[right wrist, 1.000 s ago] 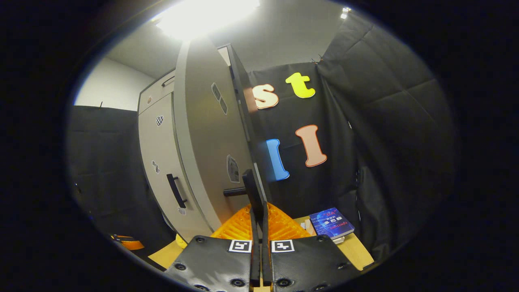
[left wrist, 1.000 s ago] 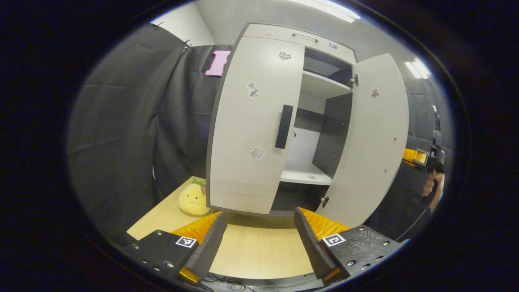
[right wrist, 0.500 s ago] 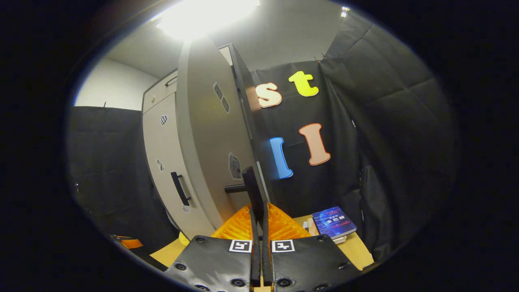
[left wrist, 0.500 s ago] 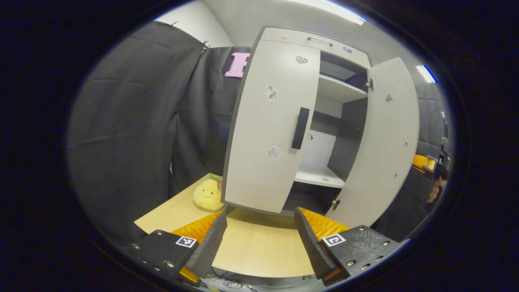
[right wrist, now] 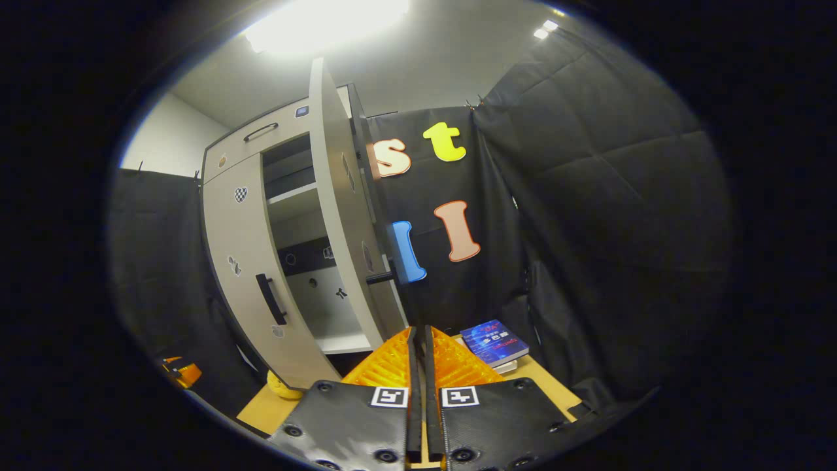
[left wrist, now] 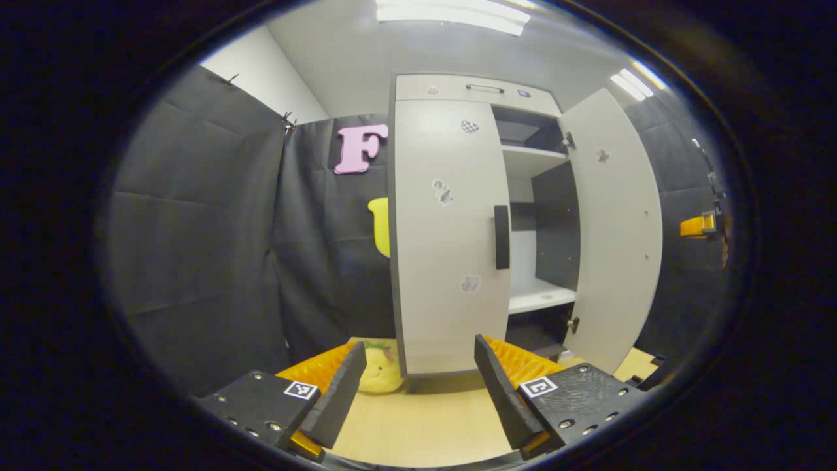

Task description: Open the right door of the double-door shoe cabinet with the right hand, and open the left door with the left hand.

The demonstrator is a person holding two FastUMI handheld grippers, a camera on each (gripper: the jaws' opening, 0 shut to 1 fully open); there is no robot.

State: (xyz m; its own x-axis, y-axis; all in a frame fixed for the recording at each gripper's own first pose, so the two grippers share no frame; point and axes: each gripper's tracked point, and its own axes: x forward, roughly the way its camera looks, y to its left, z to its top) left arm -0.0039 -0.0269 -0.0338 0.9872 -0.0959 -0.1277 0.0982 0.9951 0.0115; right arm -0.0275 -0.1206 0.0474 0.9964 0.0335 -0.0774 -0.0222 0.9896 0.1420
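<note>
Left gripper view: the spread left hand-held gripper sits short of the left door.

one cabinet, two doors, one plush toy, one book

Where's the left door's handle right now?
In the left gripper view, the left door's handle sits at centre-right on the door's right edge, above the open left gripper, which is apart from it.

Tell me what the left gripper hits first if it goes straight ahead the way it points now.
Probably the left door: the open left gripper points at its lower front, below the black handle. The depth of the gap between them is unclear.
</note>
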